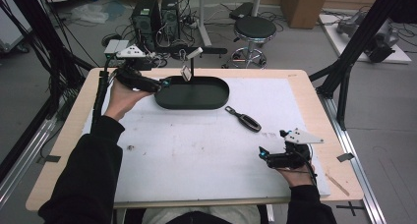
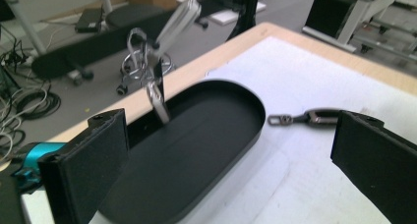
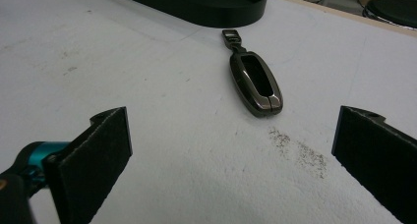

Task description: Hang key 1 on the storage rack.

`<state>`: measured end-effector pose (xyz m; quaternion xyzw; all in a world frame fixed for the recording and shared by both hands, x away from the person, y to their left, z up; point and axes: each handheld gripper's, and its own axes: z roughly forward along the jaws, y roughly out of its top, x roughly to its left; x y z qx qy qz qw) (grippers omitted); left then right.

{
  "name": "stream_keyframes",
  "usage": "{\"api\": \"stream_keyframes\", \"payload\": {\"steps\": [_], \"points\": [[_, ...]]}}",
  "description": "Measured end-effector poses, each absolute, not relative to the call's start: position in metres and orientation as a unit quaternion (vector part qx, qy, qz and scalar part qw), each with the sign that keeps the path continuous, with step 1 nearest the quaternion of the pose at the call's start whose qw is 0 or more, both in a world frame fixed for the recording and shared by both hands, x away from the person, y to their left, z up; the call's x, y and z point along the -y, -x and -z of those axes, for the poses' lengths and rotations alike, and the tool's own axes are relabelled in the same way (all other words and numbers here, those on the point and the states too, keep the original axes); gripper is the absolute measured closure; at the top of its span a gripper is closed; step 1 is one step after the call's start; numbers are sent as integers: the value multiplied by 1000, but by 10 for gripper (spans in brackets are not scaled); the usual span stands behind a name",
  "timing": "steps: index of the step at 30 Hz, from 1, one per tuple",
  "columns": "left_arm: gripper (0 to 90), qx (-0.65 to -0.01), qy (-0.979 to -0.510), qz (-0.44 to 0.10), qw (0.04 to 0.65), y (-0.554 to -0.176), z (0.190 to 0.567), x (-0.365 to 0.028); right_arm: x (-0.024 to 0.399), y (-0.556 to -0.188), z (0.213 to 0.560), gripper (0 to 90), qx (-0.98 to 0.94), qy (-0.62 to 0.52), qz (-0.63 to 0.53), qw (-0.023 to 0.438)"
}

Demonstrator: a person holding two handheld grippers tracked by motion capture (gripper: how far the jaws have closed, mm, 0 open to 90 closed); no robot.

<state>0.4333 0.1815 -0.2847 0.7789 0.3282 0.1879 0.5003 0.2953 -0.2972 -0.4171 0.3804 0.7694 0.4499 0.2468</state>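
Wood-edged tabletop (image 1: 69, 135) carries a white mat (image 1: 196, 150), and a black oval tray (image 1: 193, 93) sits toward its far side. A thin black post (image 1: 191, 67) rises at the tray's far rim, with a pale bar across its top and a small metal clip (image 2: 156, 97) hanging from it. A dark key fob (image 1: 243, 119) lies flat on the mat, just right of the tray and apart from it, its ring end pointing toward the tray.

The left hand-held gripper (image 1: 158, 84) hovers at the tray's left end, jaws spread wide and empty; its own view looks along the tray's length. The right hand-held gripper (image 1: 262, 152) rests near the mat's front right corner, jaws likewise wide apart with nothing between them, aimed at the key fob, which lies ahead of it, well clear of both pads (image 3: 96, 150).
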Motion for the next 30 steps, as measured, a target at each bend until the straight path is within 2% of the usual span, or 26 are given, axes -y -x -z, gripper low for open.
{"api": "stream_keyframes", "payload": {"steps": [13,30], "points": [[17,-316,-800,-198,470,-413,305,-185,298,-295,417,8,-770,-381,-448,248],[20,-337,-785,-189,484,-384,337,-211,296,-296,418,8,-773,-380,-444,248]]}}
